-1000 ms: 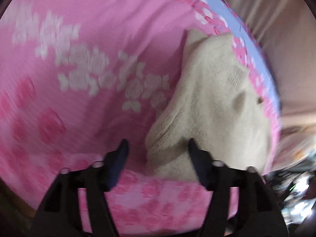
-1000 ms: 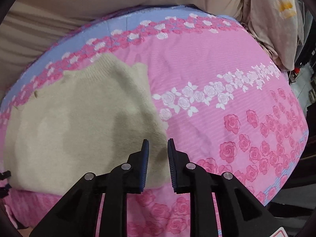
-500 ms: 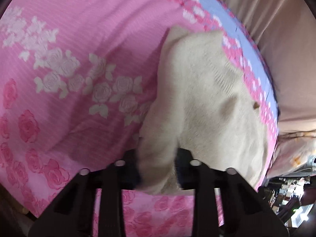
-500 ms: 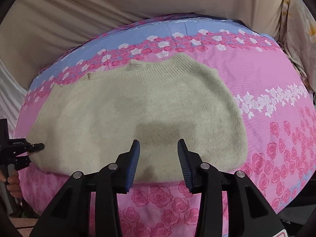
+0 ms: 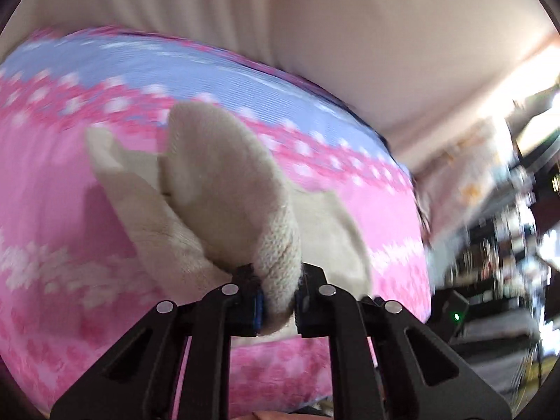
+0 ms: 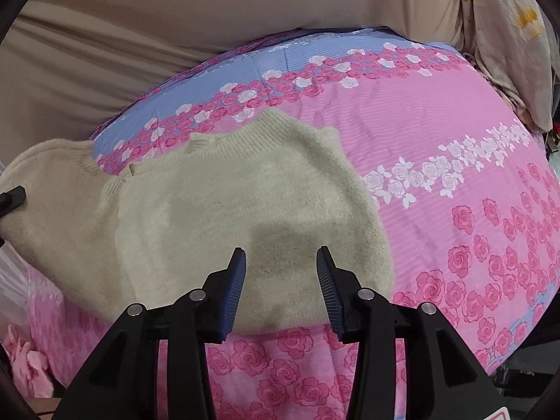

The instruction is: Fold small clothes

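Note:
A cream knitted sweater [image 6: 227, 217] lies on the pink rose-print bed cover [image 6: 437, 133], its collar toward the far blue band. My left gripper [image 5: 278, 294] is closing, its pads pinching a side edge of the sweater [image 5: 217, 182], which is lifted off the cover in a curled fold. That gripper's tip [image 6: 12, 197] shows at the left edge of the right wrist view, with raised fabric beside it. My right gripper [image 6: 281, 266] hovers open over the sweater's near hem, with nothing between its fingers.
A beige draped sheet [image 6: 140, 17] rises behind the bed. A pale cloth with a yellow print [image 6: 507, 35] lies at the far right. A pink rag [image 6: 24, 367] sits low on the left. Blurred shelves and clutter [image 5: 507, 245] stand to the right of the bed.
My left gripper went from open beside the sweater to gripping its edge, then lifted and rolled, pulling the fabric up. My right gripper opened wider and shifted left over the sweater's hem.

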The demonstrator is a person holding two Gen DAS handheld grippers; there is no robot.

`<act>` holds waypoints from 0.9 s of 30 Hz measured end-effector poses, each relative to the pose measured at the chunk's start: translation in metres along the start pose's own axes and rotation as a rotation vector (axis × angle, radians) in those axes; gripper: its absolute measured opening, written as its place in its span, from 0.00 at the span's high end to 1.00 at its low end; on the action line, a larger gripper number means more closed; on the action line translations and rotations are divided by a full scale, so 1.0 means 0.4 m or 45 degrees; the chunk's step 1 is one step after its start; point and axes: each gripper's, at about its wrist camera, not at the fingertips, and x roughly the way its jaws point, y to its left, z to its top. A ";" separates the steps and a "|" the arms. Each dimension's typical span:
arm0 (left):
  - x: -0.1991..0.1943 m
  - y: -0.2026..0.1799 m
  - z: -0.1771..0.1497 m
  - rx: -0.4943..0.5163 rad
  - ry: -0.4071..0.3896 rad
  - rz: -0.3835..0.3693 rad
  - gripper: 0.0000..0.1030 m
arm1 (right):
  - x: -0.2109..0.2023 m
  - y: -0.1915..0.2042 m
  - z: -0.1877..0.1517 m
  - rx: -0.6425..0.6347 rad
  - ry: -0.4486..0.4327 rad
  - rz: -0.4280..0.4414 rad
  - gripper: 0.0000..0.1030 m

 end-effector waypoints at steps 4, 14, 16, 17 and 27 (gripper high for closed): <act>0.088 -0.147 -0.011 0.198 0.104 -0.044 0.89 | -0.013 -0.065 -0.005 0.083 -0.017 -0.017 0.60; 0.447 -0.284 -0.175 0.464 0.554 0.079 0.77 | -0.039 -0.194 -0.045 0.235 -0.011 -0.051 0.59; 0.414 -0.279 -0.185 0.426 0.505 0.016 0.65 | -0.047 -0.194 -0.039 0.233 -0.014 -0.033 0.57; 0.386 -0.276 -0.179 0.413 0.461 -0.024 0.58 | -0.051 -0.188 -0.027 0.238 -0.013 0.013 0.55; 0.037 0.001 0.006 0.041 -0.044 0.134 0.28 | 0.062 0.112 0.144 -0.058 0.187 0.399 0.39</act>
